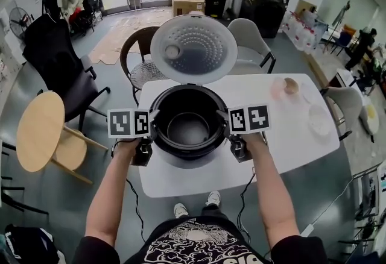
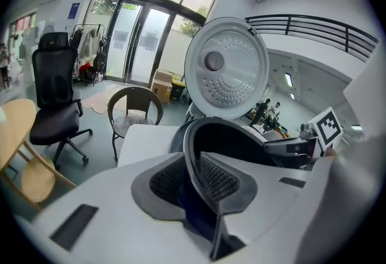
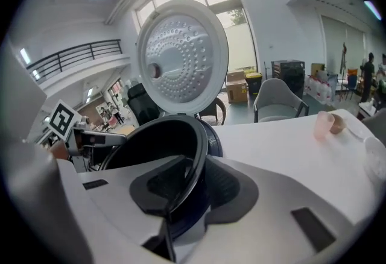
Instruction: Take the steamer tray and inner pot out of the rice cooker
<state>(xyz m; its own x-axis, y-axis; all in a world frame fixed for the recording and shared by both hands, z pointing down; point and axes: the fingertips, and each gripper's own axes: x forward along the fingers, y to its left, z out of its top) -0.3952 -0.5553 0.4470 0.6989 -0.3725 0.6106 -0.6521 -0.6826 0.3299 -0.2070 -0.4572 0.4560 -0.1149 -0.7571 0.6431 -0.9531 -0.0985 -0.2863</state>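
Note:
An open rice cooker (image 1: 188,157) stands on the white table (image 1: 283,157), its lid (image 1: 193,49) tipped up at the back. The black inner pot (image 1: 188,127) sits inside it. My left gripper (image 1: 152,132) is shut on the pot's left rim, and my right gripper (image 1: 227,131) is shut on its right rim. In the left gripper view the thin black rim (image 2: 188,142) runs between the two pads of that gripper (image 2: 194,181). The right gripper view shows the rim (image 3: 202,145) clamped the same way in that gripper (image 3: 192,184). I cannot make out a steamer tray inside the pot.
A pink cup (image 1: 284,86) and a pale translucent dish (image 1: 318,119) lie on the table's right side. Two chairs (image 1: 140,58) (image 1: 250,40) stand behind the table. To the left are a round wooden table (image 1: 39,130) and a black office chair (image 1: 60,70).

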